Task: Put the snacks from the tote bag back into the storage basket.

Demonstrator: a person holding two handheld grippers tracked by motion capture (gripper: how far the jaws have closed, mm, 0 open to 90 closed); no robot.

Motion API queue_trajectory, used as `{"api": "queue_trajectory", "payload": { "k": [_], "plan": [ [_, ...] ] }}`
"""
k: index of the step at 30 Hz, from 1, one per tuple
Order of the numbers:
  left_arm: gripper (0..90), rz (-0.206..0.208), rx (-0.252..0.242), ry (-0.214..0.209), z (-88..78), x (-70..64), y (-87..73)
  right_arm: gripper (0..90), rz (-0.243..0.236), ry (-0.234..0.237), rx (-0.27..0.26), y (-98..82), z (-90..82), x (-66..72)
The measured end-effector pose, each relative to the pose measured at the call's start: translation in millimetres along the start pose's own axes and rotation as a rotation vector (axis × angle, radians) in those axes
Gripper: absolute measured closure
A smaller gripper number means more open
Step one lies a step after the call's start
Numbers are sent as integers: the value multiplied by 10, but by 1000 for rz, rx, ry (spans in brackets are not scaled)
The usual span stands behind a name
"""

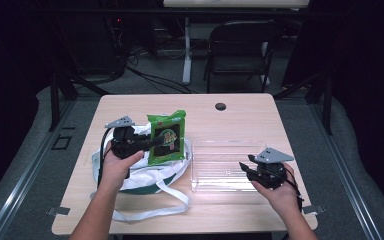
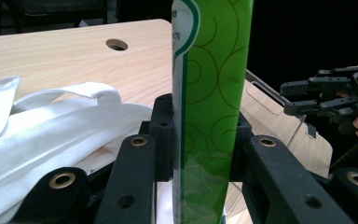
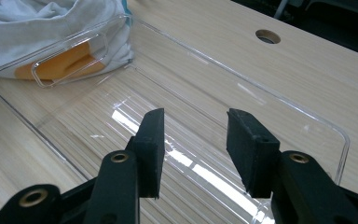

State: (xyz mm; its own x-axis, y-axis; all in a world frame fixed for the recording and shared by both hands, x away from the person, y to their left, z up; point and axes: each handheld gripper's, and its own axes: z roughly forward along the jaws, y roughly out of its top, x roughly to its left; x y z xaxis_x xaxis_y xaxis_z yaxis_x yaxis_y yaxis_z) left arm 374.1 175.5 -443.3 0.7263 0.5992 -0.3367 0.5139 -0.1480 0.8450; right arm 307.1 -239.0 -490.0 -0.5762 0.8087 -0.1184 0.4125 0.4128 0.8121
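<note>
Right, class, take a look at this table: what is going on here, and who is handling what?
A person works at a wooden table with a gripper in each hand. The left gripper is clamped on a green snack packet, holding it upright above a white cloth bag. The right gripper hangs with its jaws apart and nothing between them, over the near end of a clear plastic tray beside the bag. The tray looks bare, so the packet is not yet in it.

My left gripper (image 2: 204,140) had its black jaws clamped on the green packet (image 2: 212,93), which stood upright between them. A white cloth bag (image 2: 51,126) lay crumpled to the left on the wooden table (image 2: 65,56). Farther off at the right edge I saw the right gripper (image 2: 303,95).
</note>
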Motion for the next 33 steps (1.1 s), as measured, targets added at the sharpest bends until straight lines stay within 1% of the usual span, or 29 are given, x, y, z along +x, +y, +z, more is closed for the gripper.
{"api": "queue_trajectory", "payload": {
  "k": [2, 3, 4, 5, 6, 7, 8, 9, 10, 11, 12, 13, 15, 16, 17, 18, 19, 20, 23, 24, 25, 26, 27, 28, 29, 30, 31, 32, 33],
  "plan": [
    [722, 3, 0, -3, -12, 0, -3, 579, -8, 10, 1, 27, 1, -6],
    [722, 4, -7, -1, -12, -1, -6, 580, -10, 35, 4, 54, 6, -17],
    [721, 3, -10, -1, -13, -4, -9, 585, -21, 42, 9, 84, 4, -19],
    [722, 3, -11, 0, -15, -5, -10, 588, -61, 40, 17, 142, 5, -14],
    [722, 4, -11, -1, -17, -2, -12, 589, -75, 40, 23, 172, 7, -13],
    [721, 4, -11, -1, -17, -2, -12, 589, -75, 40, 23, 172, 7, -13],
    [721, 7, -11, -5, -22, 0, -13, 591, -108, 49, 38, 235, 8, -18],
    [722, 7, -11, -5, -22, 0, -13, 591, -108, 49, 38, 235, 8, -18],
    [722, 5, -18, -11, -23, -2, -14, 595, -135, 57, 55, 299, 11, -27],
    [721, 5, -18, -11, -23, -2, -14, 595, -135, 57, 55, 299, 11, -27],
    [722, 4, -21, -12, -24, -2, -14, 597, -164, 67, 71, 364, 11, -47],
    [722, 3, -21, -14, -24, -3, -16, 597, -164, 67, 71, 364, 11, -47],
    [722, 0, -22, -16, -18, -7, -21, 602, -191, 66, 88, 429, 5, -69],
    [721, 4, -17, -16, -11, -9, -23, 616, -200, 69, 92, 489, -6, -97],
    [721, 4, -17, -16, -11, -9, -23, 616, -200, 69, 92, 489, -6, -97],
    [721, 6, -18, -18, -11, -14, -23, 635, -208, 80, 97, 548, -13, -128],
    [721, 6, -18, -18, -11, -14, -23, 635, -208, 80, 97, 548, -13, -128],
    [722, 6, -18, -17, -12, -17, -23, 647, -225, 84, 111, 602, -16, -153],
    [722, 9, -20, -16, -15, -23, -24, 659, -239, 94, 119, 649, -6, -177],
    [722, 9, -21, -17, -14, -23, -25, 668, -252, 94, 137, 693, 4, -179],
    [722, 9, -22, -18, -14, -24, -25, 668, -252, 94, 137, 693, 4, -179],
    [722, 9, -24, -20, -14, -25, -25, 670, -267, 98, 152, 720, 6, -181],
    [722, 10, -27, -23, -13, -25, -25, 674, -271, 102, 153, 739, 19, -177],
    [721, 11, -32, -29, -10, -26, -25, 677, -284, 113, 176, 788, 33, -175],
    [722, 11, -32, -29, -10, -26, -25, 677, -284, 113, 176, 788, 33, -175],
    [722, 11, -33, -30, -3, -32, -27, 677, -290, 132, 195, 833, 62, -177],
    [722, 11, -33, -30, -3, -32, -27, 677, -290, 132, 195, 833, 62, -177],
    [722, 14, -33, -32, 3, -36, -28, 677, -304, 142, 215, 880, 98, -174],
    [722, 15, -31, -31, 4, -37, -27, 677, -315, 141, 227, 898, 106, -174]
  ]
}}
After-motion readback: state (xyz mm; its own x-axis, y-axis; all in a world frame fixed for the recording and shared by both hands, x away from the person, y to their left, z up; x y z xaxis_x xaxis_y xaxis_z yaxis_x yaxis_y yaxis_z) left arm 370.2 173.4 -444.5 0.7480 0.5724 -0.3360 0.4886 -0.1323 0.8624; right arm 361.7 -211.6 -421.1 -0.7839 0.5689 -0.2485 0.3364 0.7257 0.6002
